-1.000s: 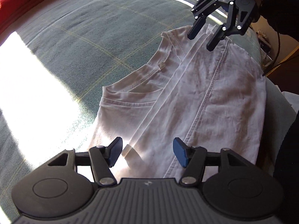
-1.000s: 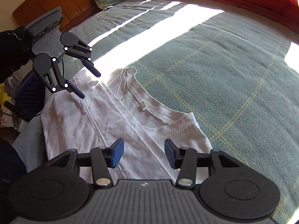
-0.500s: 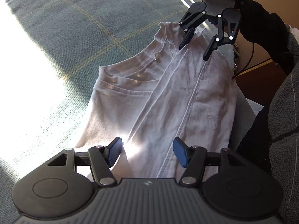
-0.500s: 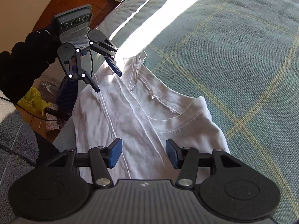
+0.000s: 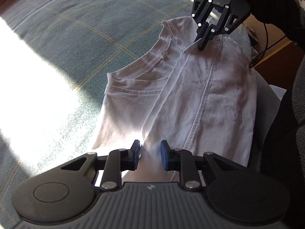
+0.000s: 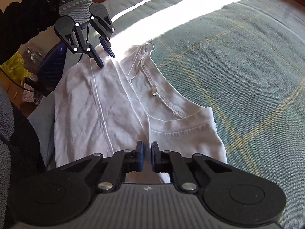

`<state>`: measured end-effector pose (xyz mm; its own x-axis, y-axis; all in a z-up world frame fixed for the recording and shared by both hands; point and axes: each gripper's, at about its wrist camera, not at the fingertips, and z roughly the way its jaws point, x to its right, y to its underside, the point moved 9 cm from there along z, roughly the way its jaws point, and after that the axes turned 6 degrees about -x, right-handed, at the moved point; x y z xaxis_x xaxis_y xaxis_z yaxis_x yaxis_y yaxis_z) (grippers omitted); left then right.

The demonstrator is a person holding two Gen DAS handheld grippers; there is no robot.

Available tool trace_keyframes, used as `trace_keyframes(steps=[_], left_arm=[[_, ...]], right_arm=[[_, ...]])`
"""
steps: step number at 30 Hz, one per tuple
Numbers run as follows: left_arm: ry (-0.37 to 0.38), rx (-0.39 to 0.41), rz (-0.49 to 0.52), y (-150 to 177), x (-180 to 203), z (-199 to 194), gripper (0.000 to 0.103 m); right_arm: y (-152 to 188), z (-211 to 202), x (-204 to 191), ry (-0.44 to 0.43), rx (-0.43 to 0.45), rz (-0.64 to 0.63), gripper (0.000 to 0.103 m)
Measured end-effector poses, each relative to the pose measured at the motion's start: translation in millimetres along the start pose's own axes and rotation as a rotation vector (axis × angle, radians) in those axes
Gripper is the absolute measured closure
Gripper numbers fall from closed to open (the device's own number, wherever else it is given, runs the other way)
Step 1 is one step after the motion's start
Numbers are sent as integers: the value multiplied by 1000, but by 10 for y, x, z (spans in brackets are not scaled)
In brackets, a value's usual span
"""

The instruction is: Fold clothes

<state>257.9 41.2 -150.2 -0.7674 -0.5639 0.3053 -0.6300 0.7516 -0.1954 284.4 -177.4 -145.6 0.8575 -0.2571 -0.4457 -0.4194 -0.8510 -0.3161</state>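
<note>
A white cotton T-shirt [image 5: 200,95], partly folded with one side panel laid over its body, is lying on a grey-green checked bedspread [image 5: 85,38] close to the bed's near edge, and everything below is placed from its neckline [image 5: 152,64]. The shirt's long axis is running from one pair of tongs to the other, along the diagonal folded edge just beside the neckline. The left tongs [image 5: 149,153] are sitting at one end of that folded edge, jaws closing with the white fabric between them but a gap showing, so they are not yet pinching. The right tongs [image 6: 147,156] are at the opposite end, past the other shoulder from the neckline, drawn together on the cloth at the fold; seen from the left wrist view they [image 5: 204,42] are pressing their tips into the shirt's far corner. Each hand is therefore nearest its own end, and the neckline is lying on the bedspread side of the line joining them. The coming move, as I judge it, is depending on both ends being gripped so the folded edge can be lifted evenly and carried across the shirt.
</note>
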Motion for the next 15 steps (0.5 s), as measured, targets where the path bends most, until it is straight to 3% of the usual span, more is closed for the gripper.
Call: trace_keyframes(steps=[3,5,9,12,13,15], left_arm=[[-9,-20,-7,-8,-30,45,81],[1,-35,-19,-30,-70,101,71],[26,-54,-39,-71,-133,164,71],[-12,-49,-5,-67,-75,129,79],[-34,-43,13,-60,-47,112,90],[-76,-31,47,-50,5,73,98]], right_arm=[[13,-18,-43,-6,1,5,96],[15,33,-23,-9,-8,21,87],[1,132,-12,-10,-17,27,81],[3,128,-35,12,-13,6,90],[4,106,-67,28,-8,-12,96],[4,67,-118,56,3,-32,97]])
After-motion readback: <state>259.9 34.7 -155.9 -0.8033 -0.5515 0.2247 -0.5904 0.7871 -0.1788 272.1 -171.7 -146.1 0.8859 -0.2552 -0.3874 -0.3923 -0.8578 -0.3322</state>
